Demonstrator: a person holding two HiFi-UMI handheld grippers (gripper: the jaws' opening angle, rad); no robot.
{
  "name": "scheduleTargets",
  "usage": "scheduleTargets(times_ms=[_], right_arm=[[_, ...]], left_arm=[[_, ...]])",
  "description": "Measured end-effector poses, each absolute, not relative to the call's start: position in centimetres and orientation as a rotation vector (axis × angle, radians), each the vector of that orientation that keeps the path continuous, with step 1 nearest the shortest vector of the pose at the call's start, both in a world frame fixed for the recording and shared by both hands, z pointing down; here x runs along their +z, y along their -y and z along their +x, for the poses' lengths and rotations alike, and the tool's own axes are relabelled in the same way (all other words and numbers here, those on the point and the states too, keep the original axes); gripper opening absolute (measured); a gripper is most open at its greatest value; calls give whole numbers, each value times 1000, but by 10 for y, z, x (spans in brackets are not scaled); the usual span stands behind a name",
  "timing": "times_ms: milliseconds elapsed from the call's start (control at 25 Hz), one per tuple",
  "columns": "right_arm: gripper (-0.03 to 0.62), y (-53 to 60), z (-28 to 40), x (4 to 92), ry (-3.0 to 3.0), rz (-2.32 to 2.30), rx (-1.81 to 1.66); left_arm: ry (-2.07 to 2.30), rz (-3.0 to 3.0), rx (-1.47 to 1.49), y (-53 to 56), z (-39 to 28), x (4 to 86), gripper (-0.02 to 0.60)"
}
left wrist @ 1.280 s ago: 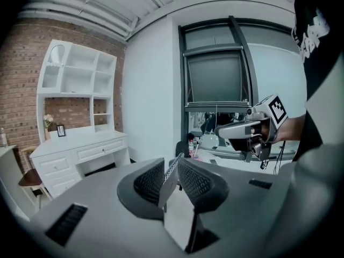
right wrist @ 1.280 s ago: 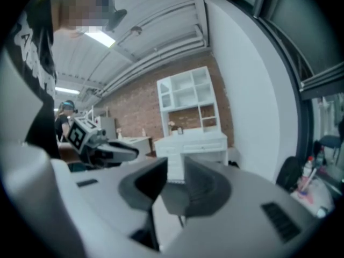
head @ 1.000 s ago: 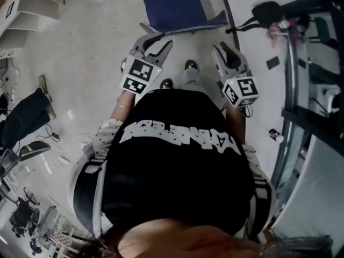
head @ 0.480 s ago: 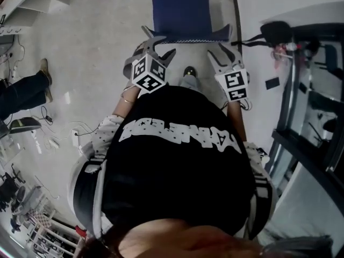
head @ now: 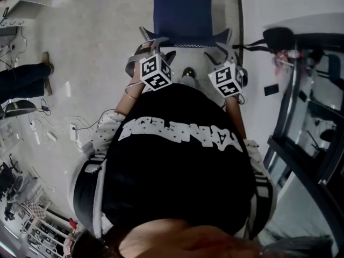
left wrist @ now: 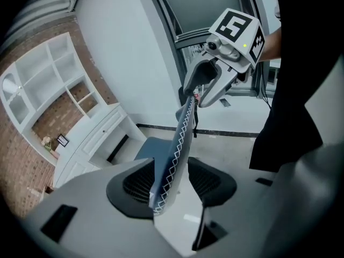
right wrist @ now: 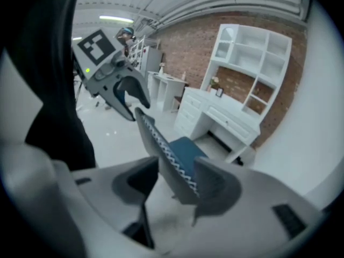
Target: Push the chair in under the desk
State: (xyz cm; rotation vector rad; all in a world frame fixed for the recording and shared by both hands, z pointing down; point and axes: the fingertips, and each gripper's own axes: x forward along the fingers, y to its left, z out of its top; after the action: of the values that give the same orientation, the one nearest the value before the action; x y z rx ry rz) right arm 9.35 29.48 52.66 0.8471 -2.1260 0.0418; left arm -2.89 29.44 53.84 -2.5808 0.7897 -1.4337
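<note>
Jaws of the left gripper (left wrist: 172, 186) stand apart, straddling the left end of the backrest (left wrist: 176, 144) of the chair (head: 181, 12). Its stitched top edge runs up between the pads and seems to lean on the left one, while bare floor shows between it and the right one. From the head view that top edge lies crosswise in front of the person, its long axis running from one gripper to the other. The blue seat is beyond it, pointing away from the body. The right gripper (right wrist: 173, 190) sits at the other end of the same edge, jaws likewise parted with the backrest between them: close against the right pad, a gap on the left. Neither tool looks clamped, though I cannot rule out light contact. The two are level with each other and equally near, so neither leads. The white desk (right wrist: 226, 117) stands ahead, past the seat and well apart from it, so the chair is out on the open floor, not yet under. My judgement is that the push must go straight forward, square to the backrest edge. Both ends need even pressure, or the chair will swing off line.
</note>
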Motion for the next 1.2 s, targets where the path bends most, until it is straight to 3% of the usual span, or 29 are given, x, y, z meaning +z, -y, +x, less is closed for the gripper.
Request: scheduleTargets(times_ms=[320, 360, 480, 1200], right_arm=[[207, -281, 93, 542, 2098, 774, 4], [207, -279, 92, 542, 2094, 773, -1], [172, -274, 94, 541, 2075, 764, -15], [163, -246, 102, 544, 2045, 700, -76]], left_arm=[[-798, -2560, -1482, -285, -31, 554, 219], [-794, -2552, -1482, -284, -32, 553, 170], [-782, -2540, -1482, -283, -33, 553, 133], [-803, -2536, -1512, -259, -23, 554, 124]])
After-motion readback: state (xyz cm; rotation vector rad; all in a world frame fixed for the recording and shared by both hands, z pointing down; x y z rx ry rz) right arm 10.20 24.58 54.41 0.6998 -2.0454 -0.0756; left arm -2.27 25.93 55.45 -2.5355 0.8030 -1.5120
